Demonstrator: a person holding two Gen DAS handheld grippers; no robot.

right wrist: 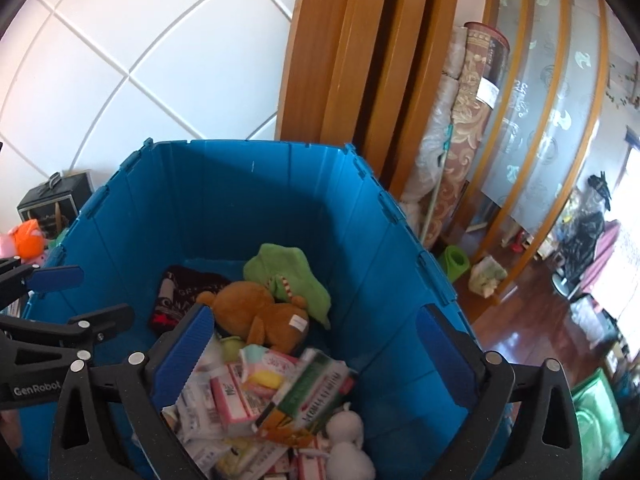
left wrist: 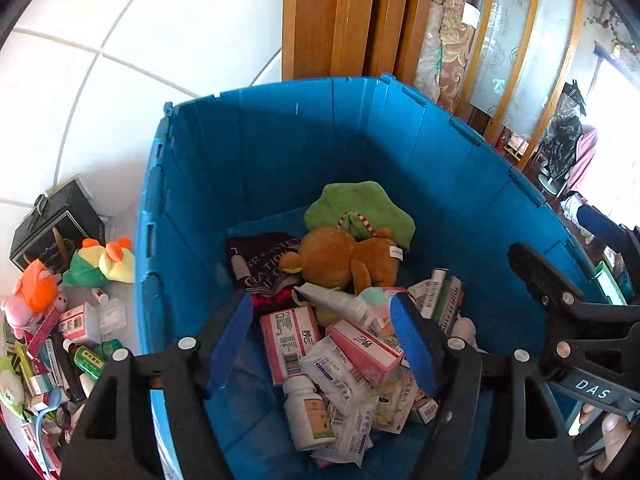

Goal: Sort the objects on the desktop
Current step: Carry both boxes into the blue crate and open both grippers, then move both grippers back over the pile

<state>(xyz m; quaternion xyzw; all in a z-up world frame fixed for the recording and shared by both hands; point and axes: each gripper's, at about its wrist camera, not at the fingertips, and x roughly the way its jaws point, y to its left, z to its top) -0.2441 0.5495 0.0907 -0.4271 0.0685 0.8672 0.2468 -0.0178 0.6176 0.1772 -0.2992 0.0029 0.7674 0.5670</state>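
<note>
A blue plastic crate (left wrist: pixel 280 152) holds a brown plush bear (left wrist: pixel 340 258), a green cloth (left wrist: pixel 360 208), a dark printed cloth (left wrist: pixel 264 264), pink medicine boxes (left wrist: pixel 290 340), a white bottle (left wrist: pixel 308 412) and sachets. My left gripper (left wrist: pixel 320 336) hovers open and empty over the crate's contents. My right gripper (right wrist: pixel 316 354) is also open and empty above the same crate (right wrist: pixel 224 208); below it lie the bear (right wrist: pixel 260 312), a green-white box (right wrist: pixel 316 392) and a white plush (right wrist: pixel 348 440). The right gripper's body shows at the right of the left wrist view (left wrist: pixel 576 320).
Left of the crate on the white surface lie plush toys (left wrist: pixel 100 260), a black gift box (left wrist: pixel 56 224), a green bottle (left wrist: pixel 86 360) and several small packets. Wooden door frames (right wrist: pixel 340 60) and rolled carpets (right wrist: pixel 460 128) stand behind. A dark wooden floor (right wrist: pixel 532 328) lies to the right.
</note>
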